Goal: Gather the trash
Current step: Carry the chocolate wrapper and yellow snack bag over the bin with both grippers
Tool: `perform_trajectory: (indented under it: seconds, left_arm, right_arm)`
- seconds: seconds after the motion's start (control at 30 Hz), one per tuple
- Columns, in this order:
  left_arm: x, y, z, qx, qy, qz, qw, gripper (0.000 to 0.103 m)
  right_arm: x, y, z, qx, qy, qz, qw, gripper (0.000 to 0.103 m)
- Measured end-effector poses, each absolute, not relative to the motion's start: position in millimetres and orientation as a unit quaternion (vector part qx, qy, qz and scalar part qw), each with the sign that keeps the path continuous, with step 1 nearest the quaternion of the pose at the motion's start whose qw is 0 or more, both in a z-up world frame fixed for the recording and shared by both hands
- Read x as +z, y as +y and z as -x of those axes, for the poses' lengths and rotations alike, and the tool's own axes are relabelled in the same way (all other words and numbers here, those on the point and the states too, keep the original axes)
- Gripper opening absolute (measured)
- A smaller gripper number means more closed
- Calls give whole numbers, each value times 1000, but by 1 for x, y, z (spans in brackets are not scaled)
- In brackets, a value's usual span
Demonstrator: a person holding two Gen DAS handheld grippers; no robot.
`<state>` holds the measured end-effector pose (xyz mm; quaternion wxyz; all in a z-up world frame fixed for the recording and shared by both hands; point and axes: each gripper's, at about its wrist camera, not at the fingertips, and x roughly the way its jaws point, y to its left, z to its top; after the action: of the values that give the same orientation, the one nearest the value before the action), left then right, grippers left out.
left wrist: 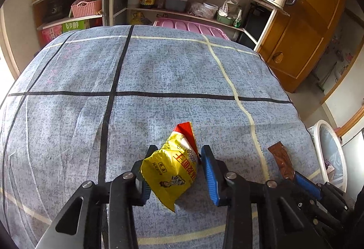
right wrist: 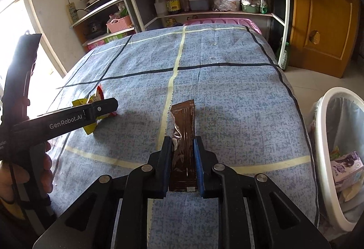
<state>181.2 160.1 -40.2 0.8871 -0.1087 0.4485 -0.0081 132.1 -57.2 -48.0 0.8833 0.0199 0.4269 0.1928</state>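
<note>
The left gripper [left wrist: 176,168] pinches a yellow bag [left wrist: 169,171] on the cloth [left wrist: 159,71]. The right gripper [right wrist: 182,158] clamps a brown sachet [right wrist: 184,135] near its end. Both look light, crinkly and slick, so mid-body holds suit the trip to the bin [right wrist: 327,121].

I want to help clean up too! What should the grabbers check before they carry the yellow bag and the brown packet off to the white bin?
1. Yellow snack bag sits between the left gripper pads: ok.
2. Left pads truly squeezing it: cannot tell; the right-hand pad looks just apart.
3. Brown packet sits between the right gripper pads, pads against its edges: ok.
4. White bin is close, beside the table's right edge, mouth open: ok.
5. Blue tablecloth has no other trash in view: ok.
</note>
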Motion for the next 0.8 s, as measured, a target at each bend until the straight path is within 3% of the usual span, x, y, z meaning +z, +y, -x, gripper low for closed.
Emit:
perform_trajectory:
  seconds: [0.4, 0.8]
  left_arm:
    - [-11, 140, -159, -22, 421, 93, 902, 37]
    - [22, 60, -138, -71, 388, 40, 918, 37]
  right_arm:
    - [-30, -78, -118, 188, 402, -44, 895, 19]
    - [-7, -142, -99, 154, 376, -76, 911, 19]
